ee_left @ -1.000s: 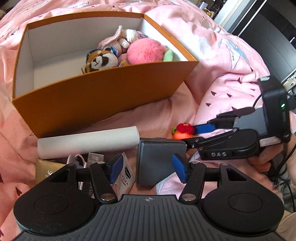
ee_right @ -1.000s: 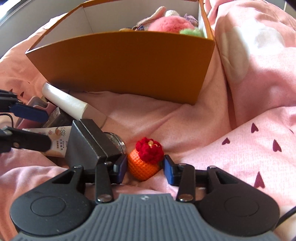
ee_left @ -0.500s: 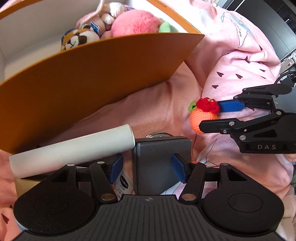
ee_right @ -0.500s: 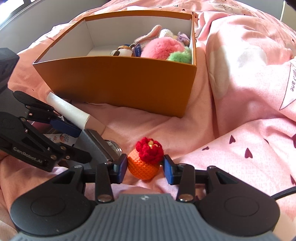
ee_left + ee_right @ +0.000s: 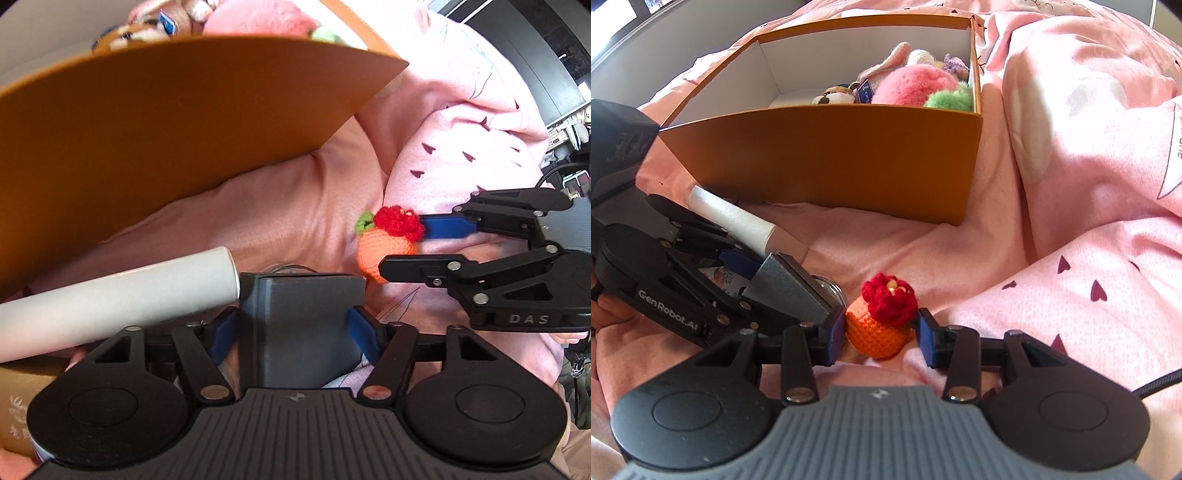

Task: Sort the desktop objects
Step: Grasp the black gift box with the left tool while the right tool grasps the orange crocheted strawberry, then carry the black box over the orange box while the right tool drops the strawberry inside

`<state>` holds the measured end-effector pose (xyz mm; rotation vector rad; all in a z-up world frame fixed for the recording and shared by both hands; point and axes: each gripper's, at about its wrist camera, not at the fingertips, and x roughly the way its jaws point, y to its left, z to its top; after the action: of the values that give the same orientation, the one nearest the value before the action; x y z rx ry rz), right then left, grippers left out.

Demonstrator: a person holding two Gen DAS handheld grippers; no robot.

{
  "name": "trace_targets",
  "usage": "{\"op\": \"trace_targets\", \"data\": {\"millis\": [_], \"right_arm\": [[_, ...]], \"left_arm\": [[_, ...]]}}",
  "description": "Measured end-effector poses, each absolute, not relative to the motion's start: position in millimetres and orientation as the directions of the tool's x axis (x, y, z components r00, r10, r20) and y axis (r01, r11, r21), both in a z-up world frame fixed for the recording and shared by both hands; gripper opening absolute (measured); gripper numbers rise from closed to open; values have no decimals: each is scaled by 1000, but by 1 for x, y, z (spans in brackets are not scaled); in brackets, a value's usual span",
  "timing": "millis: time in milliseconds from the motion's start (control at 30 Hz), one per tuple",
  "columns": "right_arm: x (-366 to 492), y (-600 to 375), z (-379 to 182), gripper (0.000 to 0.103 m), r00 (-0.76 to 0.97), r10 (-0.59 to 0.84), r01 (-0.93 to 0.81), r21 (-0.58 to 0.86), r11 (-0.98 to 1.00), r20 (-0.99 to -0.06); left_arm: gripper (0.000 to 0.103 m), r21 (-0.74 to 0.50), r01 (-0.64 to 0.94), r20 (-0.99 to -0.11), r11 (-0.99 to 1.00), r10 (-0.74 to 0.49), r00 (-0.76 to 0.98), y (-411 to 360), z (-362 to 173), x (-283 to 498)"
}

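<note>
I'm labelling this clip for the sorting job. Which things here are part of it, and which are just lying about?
In the job: crocheted orange toy between the right gripper pads; grey box between the left gripper pads; orange box holding plush toys; white tube.

Lying about: pink bedding.

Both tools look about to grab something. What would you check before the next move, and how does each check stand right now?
1. Grey rectangular case sits between the left hand-held gripper pads: ok.
2. Left pads pressing the case: cannot tell.
3. Orange crocheted fruit with a red flower lies between the right hand-held gripper pads: ok.
4. Right pads firmly on the fruit: cannot tell; a small gap shows on one side.
5. Orange cardboard box open, with free space inside: ok.
6. White cylindrical tube clear of the left gripper: not ok, it lies right beside the case.
</note>
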<state>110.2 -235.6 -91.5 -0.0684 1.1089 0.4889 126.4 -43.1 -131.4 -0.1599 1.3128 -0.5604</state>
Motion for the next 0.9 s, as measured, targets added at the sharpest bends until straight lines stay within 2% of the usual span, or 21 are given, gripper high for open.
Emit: {"op": "trace_targets", "data": {"millis": [67,300,433,700,900], "right_arm": [[110,-235,-91,44,353,343,-411,185,893,-870],[105,-237,-85,44,364,338,-415,173,893,-868],[102,-239,-82,44,371,333,-414,167,895,-867],[99,-241,-80,44,382,325,-402,162,901,-865],[99,-244,-64,44,425,329,-399,151,904,-843]], "left_arm": [[63,-411,316,-865,855,-476,162,-42,-123,122],[58,-407,400,-846,821,-504,174,-44,-101,108],[46,-412,446,-832,794,-528,172,-50,-94,105],[45,-345,473,-859,810,-476,190,-70,-105,102],[43,-350,421,-843,837,-477,248,-60,-95,96]]}}
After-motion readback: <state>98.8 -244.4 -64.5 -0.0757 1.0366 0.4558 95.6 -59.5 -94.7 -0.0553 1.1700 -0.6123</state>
